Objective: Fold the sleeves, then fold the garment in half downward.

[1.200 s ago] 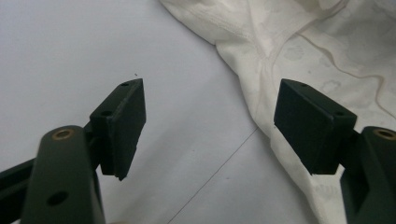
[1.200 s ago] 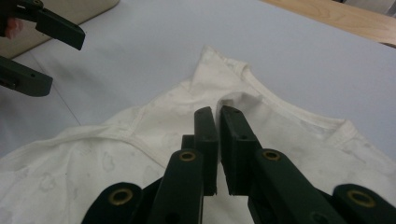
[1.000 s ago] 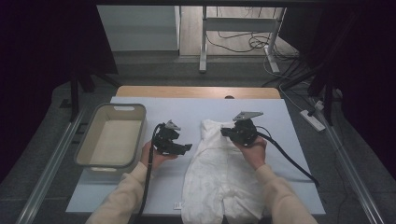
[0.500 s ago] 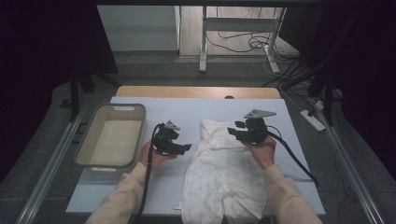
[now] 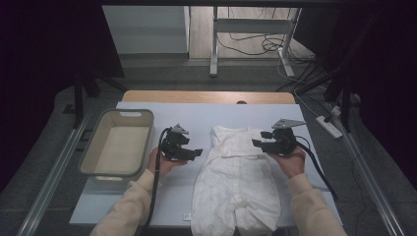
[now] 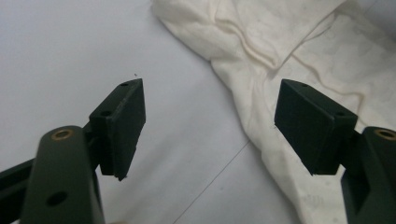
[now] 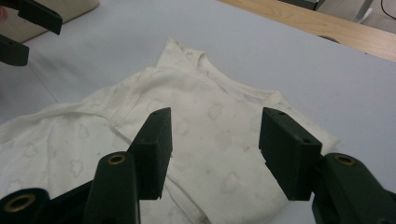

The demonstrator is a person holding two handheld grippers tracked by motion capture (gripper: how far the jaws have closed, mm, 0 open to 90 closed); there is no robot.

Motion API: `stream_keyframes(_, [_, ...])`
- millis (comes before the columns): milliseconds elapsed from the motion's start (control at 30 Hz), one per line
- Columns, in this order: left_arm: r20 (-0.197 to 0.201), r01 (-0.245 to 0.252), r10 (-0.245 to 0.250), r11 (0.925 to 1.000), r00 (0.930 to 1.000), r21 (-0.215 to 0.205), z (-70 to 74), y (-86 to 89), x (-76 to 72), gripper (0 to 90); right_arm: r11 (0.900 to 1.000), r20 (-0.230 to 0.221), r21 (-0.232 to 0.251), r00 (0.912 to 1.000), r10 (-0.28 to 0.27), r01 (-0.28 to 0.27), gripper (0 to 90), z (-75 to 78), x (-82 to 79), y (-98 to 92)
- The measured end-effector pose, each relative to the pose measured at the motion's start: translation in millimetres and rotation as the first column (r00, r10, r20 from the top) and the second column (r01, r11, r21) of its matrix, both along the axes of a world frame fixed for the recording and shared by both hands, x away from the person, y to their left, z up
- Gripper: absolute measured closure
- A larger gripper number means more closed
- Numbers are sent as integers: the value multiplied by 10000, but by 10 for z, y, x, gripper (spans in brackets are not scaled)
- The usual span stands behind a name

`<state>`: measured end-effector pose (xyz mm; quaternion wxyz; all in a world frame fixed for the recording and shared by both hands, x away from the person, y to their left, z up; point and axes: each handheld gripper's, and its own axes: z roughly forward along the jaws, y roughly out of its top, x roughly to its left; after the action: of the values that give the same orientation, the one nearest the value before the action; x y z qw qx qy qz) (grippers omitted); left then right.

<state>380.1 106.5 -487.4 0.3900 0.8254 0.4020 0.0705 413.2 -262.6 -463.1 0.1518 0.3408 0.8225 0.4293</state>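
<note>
While the white garment (image 5: 236,182) lies flat on the pale blue table cover (image 5: 196,118), both grippers stand off it, one at each side of its upper end. The garment's long axis runs from the far neckline toward the person's edge of the table, where the legs hang over the front edge. The beige basket (image 5: 118,147) sits at the left, well apart from the cloth.

The left gripper (image 5: 194,153) hovers just beside the garment's left shoulder; its jaws are spread and nothing is between them. In the left gripper view the cloth edge lies ahead and under the right-hand jaw, untouched.

The right gripper (image 5: 258,142) is near the garment's right shoulder. Its jaws have just been opening; in the right gripper view they are spread with no cloth between them, the top of the garment lying below and beyond.

Judgement: both hands stand about equally near, each to its own shoulder. The coming move likely turns on each gripper closing inward across the short axis to take its corner.
</note>
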Motion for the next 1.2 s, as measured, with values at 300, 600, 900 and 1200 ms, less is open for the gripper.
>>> stream_keyframes(300, [-74,258,-262,9984,9996,-499,134,-109,114,235,10000,-215,8,9998,-11,11,438,-4,37,-50])
stream_keyframes(600, [-152,327,-337,9978,9993,-580,185,-165,240,225,9999,-138,-25,9998,-138,138,422,14,52,-123])
stream_keyframes(900, [-411,100,-118,9990,9991,-427,113,-187,361,209,9997,-208,-109,9995,-226,224,403,8,109,-152])
stream_keyframes(1200, [-339,207,-217,9994,9992,-291,105,-333,506,195,9992,-364,-212,9987,-359,351,397,-22,169,-145])
